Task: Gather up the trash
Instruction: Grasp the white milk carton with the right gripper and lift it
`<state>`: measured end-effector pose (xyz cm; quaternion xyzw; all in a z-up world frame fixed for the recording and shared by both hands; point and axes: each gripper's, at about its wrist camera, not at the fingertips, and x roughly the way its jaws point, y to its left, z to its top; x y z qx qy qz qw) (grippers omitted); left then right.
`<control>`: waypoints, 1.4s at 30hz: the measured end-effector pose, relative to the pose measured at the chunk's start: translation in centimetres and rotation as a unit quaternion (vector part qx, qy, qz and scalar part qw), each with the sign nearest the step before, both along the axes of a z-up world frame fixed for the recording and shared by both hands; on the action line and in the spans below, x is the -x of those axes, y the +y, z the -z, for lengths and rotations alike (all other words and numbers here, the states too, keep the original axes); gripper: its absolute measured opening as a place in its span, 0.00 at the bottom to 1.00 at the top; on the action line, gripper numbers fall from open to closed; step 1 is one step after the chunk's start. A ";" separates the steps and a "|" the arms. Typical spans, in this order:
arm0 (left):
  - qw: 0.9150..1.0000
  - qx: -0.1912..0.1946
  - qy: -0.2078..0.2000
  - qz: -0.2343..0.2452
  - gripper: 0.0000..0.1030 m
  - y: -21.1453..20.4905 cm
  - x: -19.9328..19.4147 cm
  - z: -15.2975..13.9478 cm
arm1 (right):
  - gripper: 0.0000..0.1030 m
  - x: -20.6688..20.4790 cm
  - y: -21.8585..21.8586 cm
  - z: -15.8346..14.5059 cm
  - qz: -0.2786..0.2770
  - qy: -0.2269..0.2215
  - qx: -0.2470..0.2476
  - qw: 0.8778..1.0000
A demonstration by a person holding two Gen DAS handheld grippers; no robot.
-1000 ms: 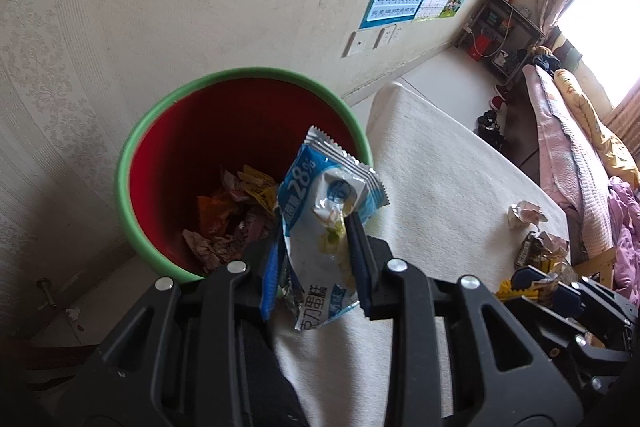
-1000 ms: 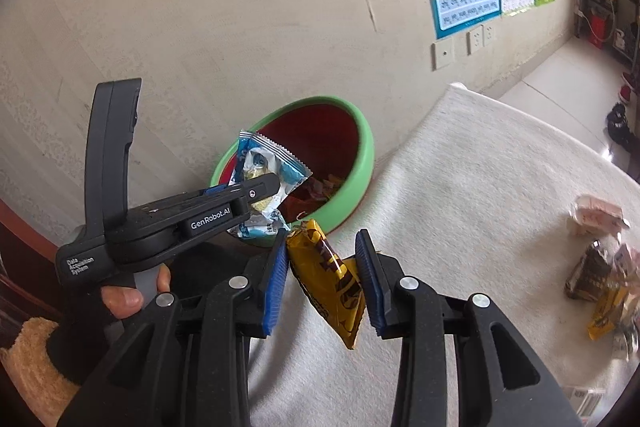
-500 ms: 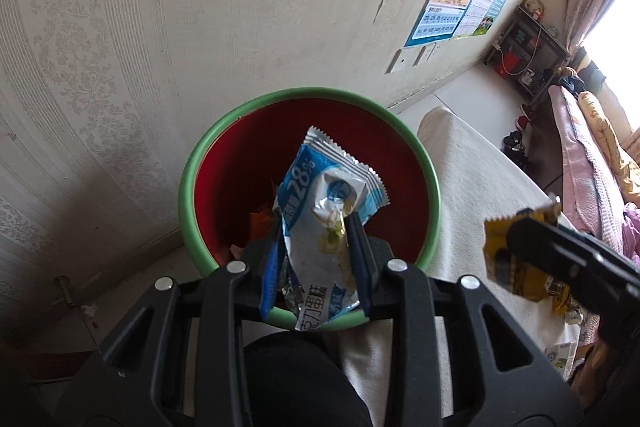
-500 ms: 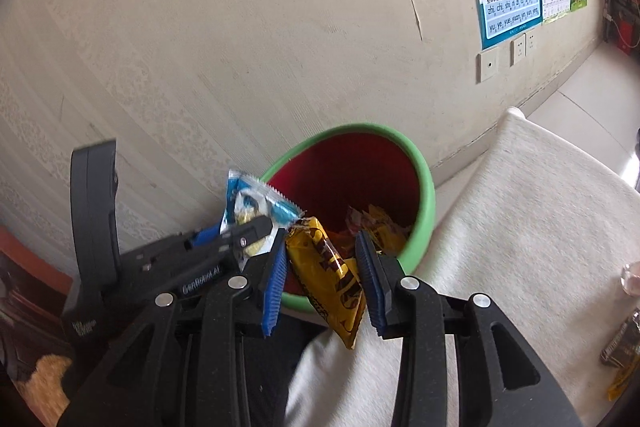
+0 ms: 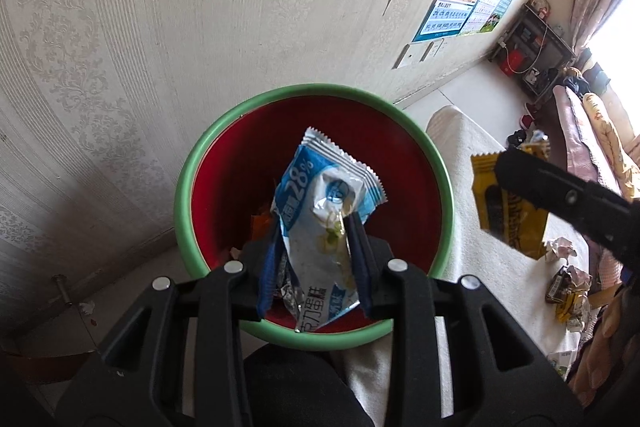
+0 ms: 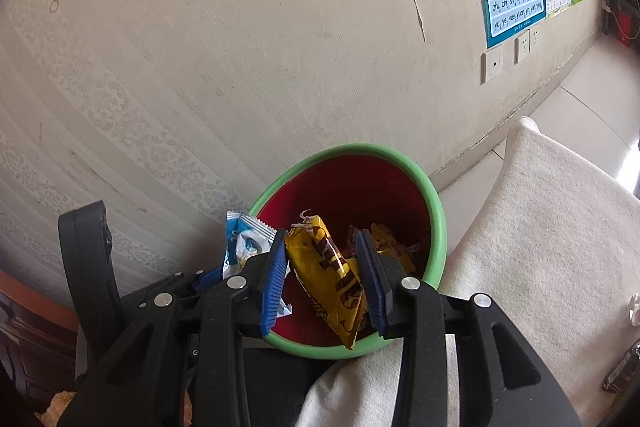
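With the right claw (image 6: pixel 322 269) opening around the yellow wrapper (image 6: pixel 328 275) above the red bin (image 6: pixel 434 227), and the left claw (image 5: pixel 314 261) clamping the blue wrapper (image 5: pixel 324 227), either light wrapper could drift past the rim.

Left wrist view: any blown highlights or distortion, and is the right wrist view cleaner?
Left wrist: window blown white at upper right, fisheye bows the wall, blue wrapper sharp with foil glare. Right wrist: even light, mild glare on the yellow wrapper, same barrel bend, dark corner vignette.
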<state>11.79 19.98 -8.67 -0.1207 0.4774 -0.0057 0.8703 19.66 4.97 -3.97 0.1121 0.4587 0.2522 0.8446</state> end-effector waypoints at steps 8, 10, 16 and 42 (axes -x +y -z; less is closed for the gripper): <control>1.000 0.004 0.000 -0.006 0.53 -0.1 0.2 0.1 | 0.59 0.4 -1.5 -0.3 0.021 0.009 -0.028 0.999; 1.000 0.007 0.001 -0.004 0.53 -0.4 0.4 0.2 | 0.60 1.4 -2.4 -0.6 0.026 0.006 -0.025 0.999; 1.000 0.004 0.009 0.018 0.53 -2.1 1.1 0.6 | 0.64 8.7 -8.1 -0.3 0.056 -0.006 0.049 0.997; 0.969 0.014 0.017 0.248 0.53 -24.1 4.1 1.0 | 0.36 21.3 -25.1 8.2 0.221 0.177 0.105 0.953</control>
